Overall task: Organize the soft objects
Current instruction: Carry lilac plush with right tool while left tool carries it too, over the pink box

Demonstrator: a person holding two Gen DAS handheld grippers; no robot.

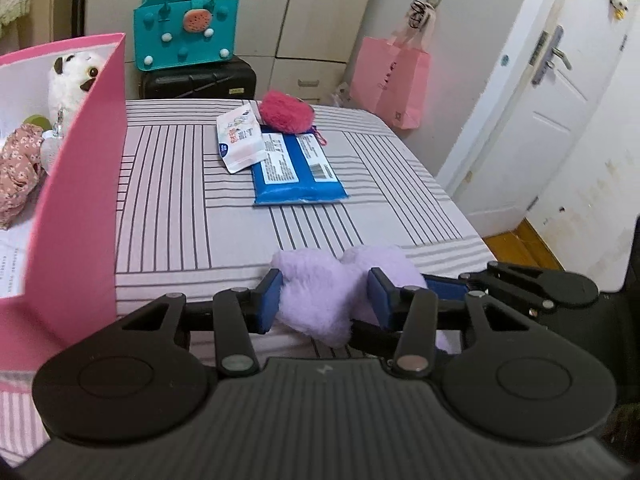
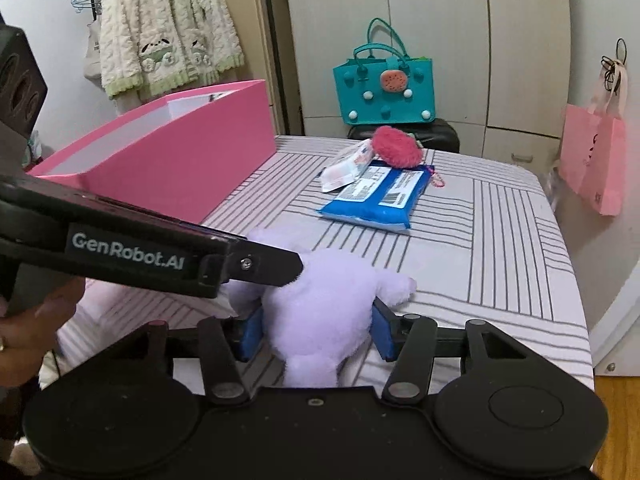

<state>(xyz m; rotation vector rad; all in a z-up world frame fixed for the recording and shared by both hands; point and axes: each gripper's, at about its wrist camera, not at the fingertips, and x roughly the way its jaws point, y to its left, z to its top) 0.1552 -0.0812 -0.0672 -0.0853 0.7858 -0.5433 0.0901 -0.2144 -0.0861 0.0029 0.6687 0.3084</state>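
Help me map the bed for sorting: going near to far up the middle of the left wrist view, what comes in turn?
Purple plush toy → blue wipes pack → red fluffy pouch → teal handbag.

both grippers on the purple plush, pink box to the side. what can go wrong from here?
1. The left gripper pinches only a lobe of the lilac plush toy; the fur may slip out as it lifts.
2. With the right gripper also clamped on it, uneven motion could stretch the toy.
3. The pink box has a tall wall, so the plush could catch on its rim.
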